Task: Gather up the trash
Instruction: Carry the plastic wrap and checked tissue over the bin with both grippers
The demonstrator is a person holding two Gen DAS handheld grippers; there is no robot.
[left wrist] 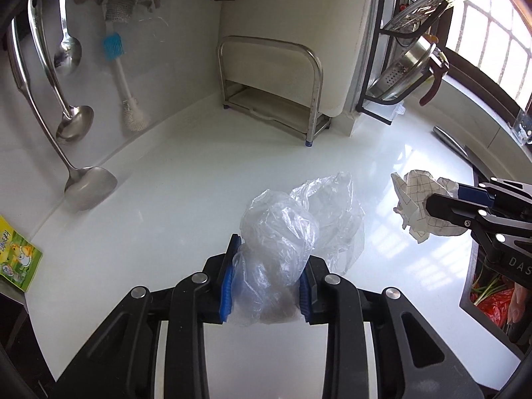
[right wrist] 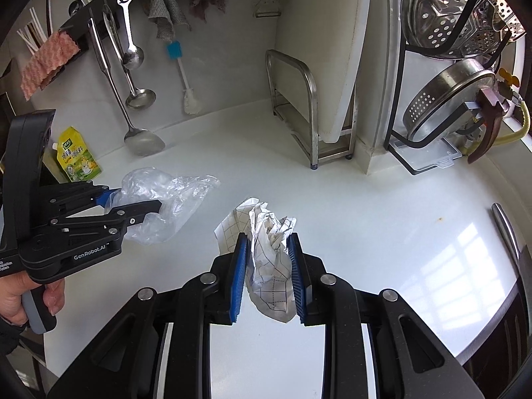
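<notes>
My left gripper [left wrist: 271, 259] is shut on a crumpled clear plastic bag [left wrist: 292, 229] and holds it just above the white counter [left wrist: 149, 206]. The same bag [right wrist: 159, 199] and left gripper [right wrist: 133, 204] show at the left of the right wrist view. My right gripper [right wrist: 267, 242] is shut on a crumpled sheet of white grid paper [right wrist: 269, 249], held above the counter [right wrist: 382, 219]. In the left wrist view the paper [left wrist: 415, 206] and right gripper [left wrist: 442, 199] are at the right.
Ladles [left wrist: 89, 186] and a brush [left wrist: 123, 79] hang on the left wall. A steel rack [left wrist: 276, 89] with a cutting board stands at the back corner. A dish rack with pots [right wrist: 455, 99] is at the right. A green-yellow pouch [right wrist: 78, 159] stands at the left. A bin with red and green scraps [left wrist: 492, 299] lies beyond the counter's right edge.
</notes>
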